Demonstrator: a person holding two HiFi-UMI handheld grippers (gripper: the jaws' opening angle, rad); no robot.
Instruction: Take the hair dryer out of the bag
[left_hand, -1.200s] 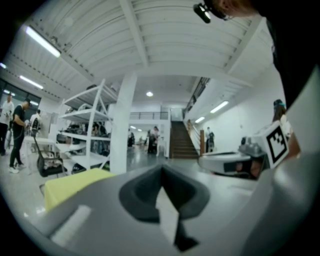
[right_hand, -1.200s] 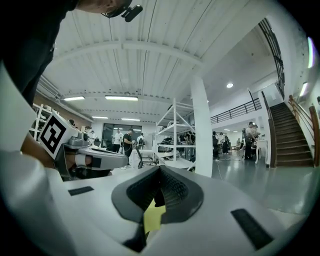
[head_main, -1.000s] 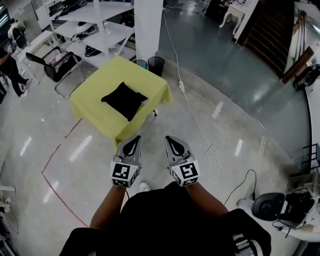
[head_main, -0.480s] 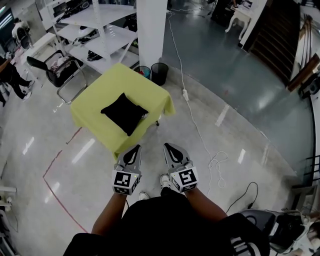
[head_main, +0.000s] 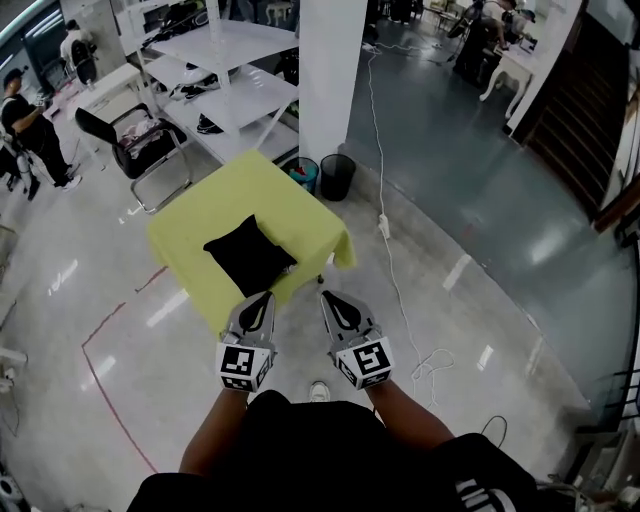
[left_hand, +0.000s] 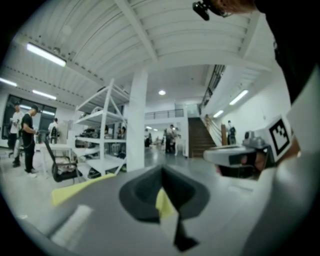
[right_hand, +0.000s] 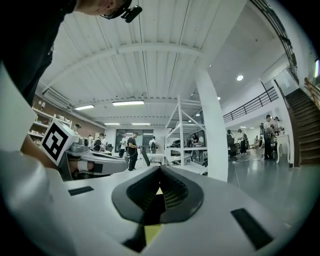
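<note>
The hair dryer itself shows nowhere; by my reading it is inside the black soft fabric bag (head_main: 250, 256), which looks closed and plump. The bag lies flat near the middle of the square table under a yellow-green cloth (head_main: 195, 215), turned diamond-wise with one corner towards the person. Something small and pale shows at its right edge, too small to name.

The left gripper (head_main: 264, 298) points almost straight at that near corner, its tip over the table's near edge and near the bag, not touching it. Its jaws are pressed together with nothing between them. The right gripper (head_main: 327, 296), also closed and empty, points past the table's right corner, so the left is the nearer one and the bag lies ahead and to the left of both.

Behind the table stand two dark round bins (head_main: 337, 176), a white square pillar (head_main: 330, 70) and white metal shelving (head_main: 225, 75)
</note>
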